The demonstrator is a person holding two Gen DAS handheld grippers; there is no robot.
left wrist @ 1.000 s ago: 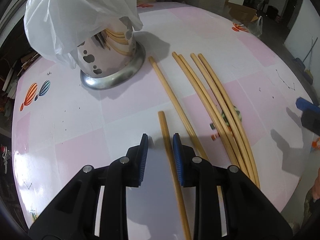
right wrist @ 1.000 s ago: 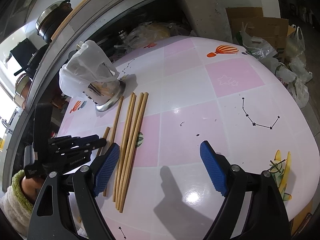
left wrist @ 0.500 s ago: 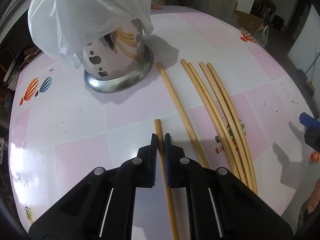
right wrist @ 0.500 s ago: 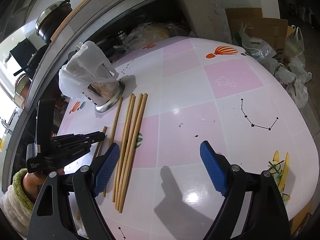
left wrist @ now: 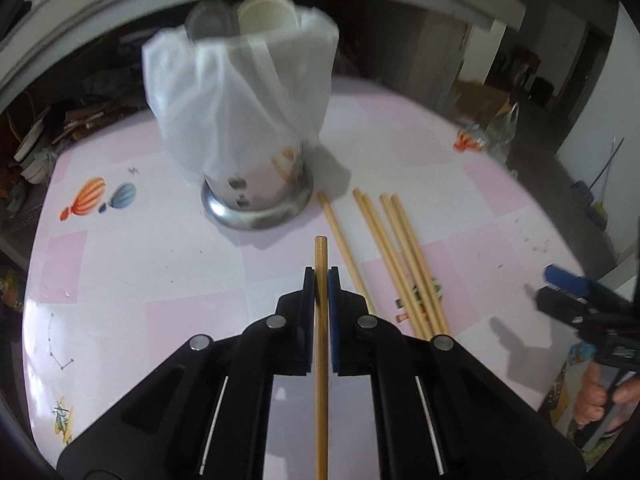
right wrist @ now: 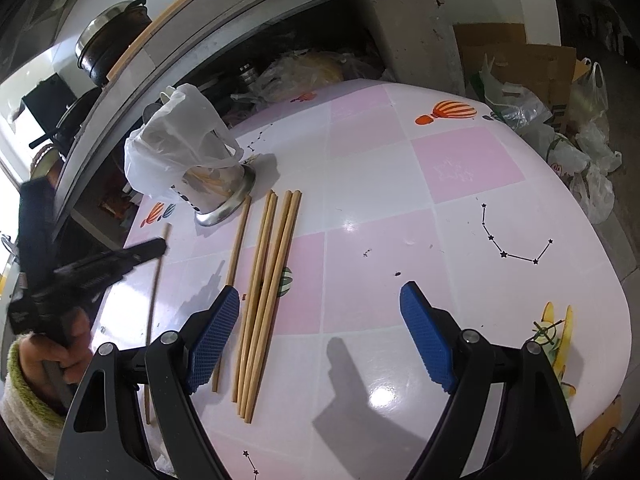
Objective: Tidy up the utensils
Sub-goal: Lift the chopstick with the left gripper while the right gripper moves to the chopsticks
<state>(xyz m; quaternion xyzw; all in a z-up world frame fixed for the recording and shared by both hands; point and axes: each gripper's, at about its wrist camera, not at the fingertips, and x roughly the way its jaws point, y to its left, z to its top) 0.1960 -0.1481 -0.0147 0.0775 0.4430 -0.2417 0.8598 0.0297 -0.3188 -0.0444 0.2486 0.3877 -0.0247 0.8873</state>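
Pink and white squares cover the tabletop (left wrist: 120, 280), with little balloon and star drawings on it. Behind it is a dark shelf full of clutter, and bags and cardboard boxes sit on the floor at the far side.

From the left wrist view, the left gripper (left wrist: 321, 280) has its jaws squeezed tight on one chopstick (left wrist: 321, 360). The stick runs straight between the blue pads (left wrist: 333, 312) and pokes out a bit past the tips. It looks lifted off the tabletop. Ahead stands a shiny metal cup (left wrist: 258, 196) with a white plastic bag (left wrist: 240, 92) draped over its top. Five more chopsticks (left wrist: 404, 256) lie flat to the right of the cup, one alone and four close together. The right gripper (left wrist: 568, 284) shows at the right edge here, with a bit of the hand (left wrist: 600, 400) below.

The right wrist view shows more. Its own jaws are wide open and hold nothing, hanging over the tabletop near the loose sticks. It also shows the person's left hand (right wrist: 60, 356) in a green and white sleeve (right wrist: 24, 408), and the whole held stick from the side, slanting up toward the cup. A dark pot (right wrist: 112, 48) on a high shelf shows only here. The cup's top is hidden by the bag in both views.
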